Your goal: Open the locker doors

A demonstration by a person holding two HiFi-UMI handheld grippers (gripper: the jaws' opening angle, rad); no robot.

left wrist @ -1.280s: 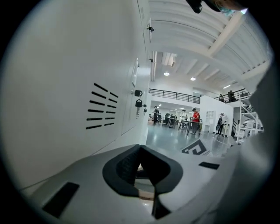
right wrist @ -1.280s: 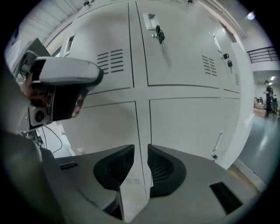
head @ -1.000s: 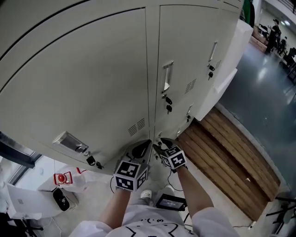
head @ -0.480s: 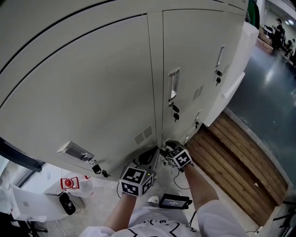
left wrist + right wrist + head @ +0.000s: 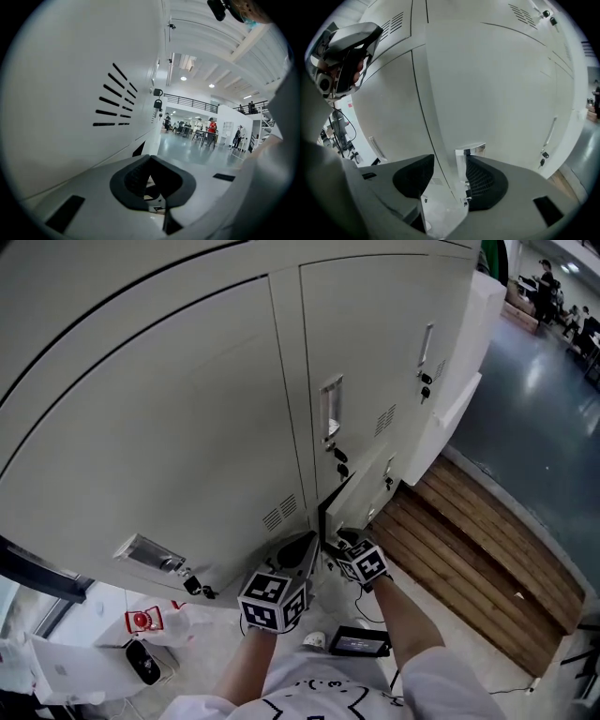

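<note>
The lower locker door (image 5: 367, 482) hangs slightly ajar. Its edge stands between the jaws of the right gripper (image 5: 449, 165), which have just been opening and don't pinch it. The left gripper (image 5: 150, 161) is clenched on nothing.

Bright, open hall
Wooden decking (image 5: 473, 540) lies beside a glossy grey floor (image 5: 534, 418); round lights (image 5: 183, 78) shine in the white ceiling (image 5: 211, 42).

A slatted wooden platform (image 5: 469, 540) lies beside a glossy grey floor (image 5: 548, 399). Lower down, a flat black device (image 5: 359, 643) rests on pale flooring. Further left sit a red-and-white object (image 5: 141, 621) and a small black gadget (image 5: 143, 662). Far across the hall, a person in a red top (image 5: 212, 126) stands near tables under ceiling lights (image 5: 183, 78).
</note>
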